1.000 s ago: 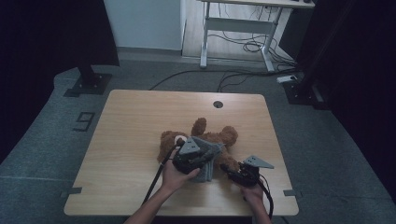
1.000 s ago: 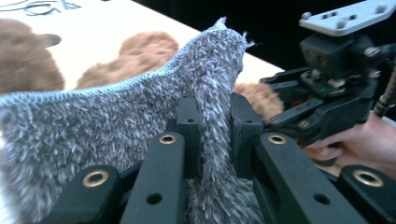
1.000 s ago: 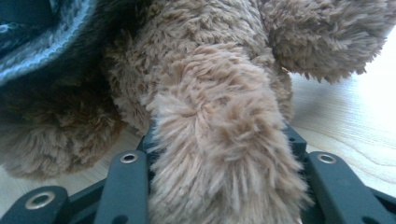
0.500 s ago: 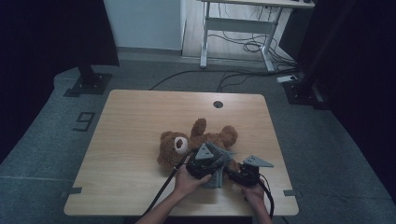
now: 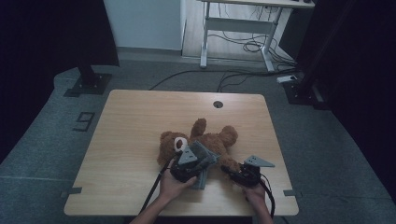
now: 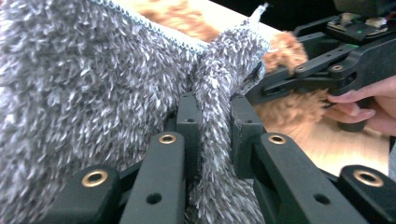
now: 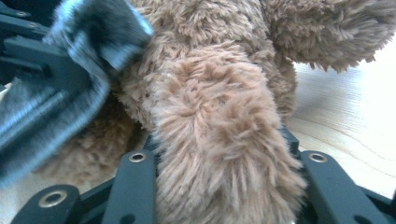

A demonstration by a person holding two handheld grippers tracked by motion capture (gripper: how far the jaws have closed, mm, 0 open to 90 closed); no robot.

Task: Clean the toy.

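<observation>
Left gripper (image 6: 212, 121) has its two jaws clamped on a fold of one grey fuzzy cloth (image 6: 93, 93), the pile squeezed thin between the pads. Seen from the high view, this gripper (image 5: 189, 163) sits at the bear's belly side, on the edge nearer the person, and the cloth (image 5: 201, 161) lies draped against the bear and hangs down beside the hand.

Right gripper (image 7: 219, 186) has one of the bear's limbs (image 7: 219, 140) between its two jaws; they have just been closing, and the fur fills the gap and touches both sides. From above, this gripper (image 5: 245, 173) is just beside the bear's lower end, on the side away from the cloth.

One brown bear (image 5: 205, 140) lies on its back on the wooden table (image 5: 130, 140), near the middle and toward the person's edge, limbs spread.

Two hands come up from below the bear. One round hole (image 5: 218, 104) sits in the tabletop beyond the bear.
</observation>
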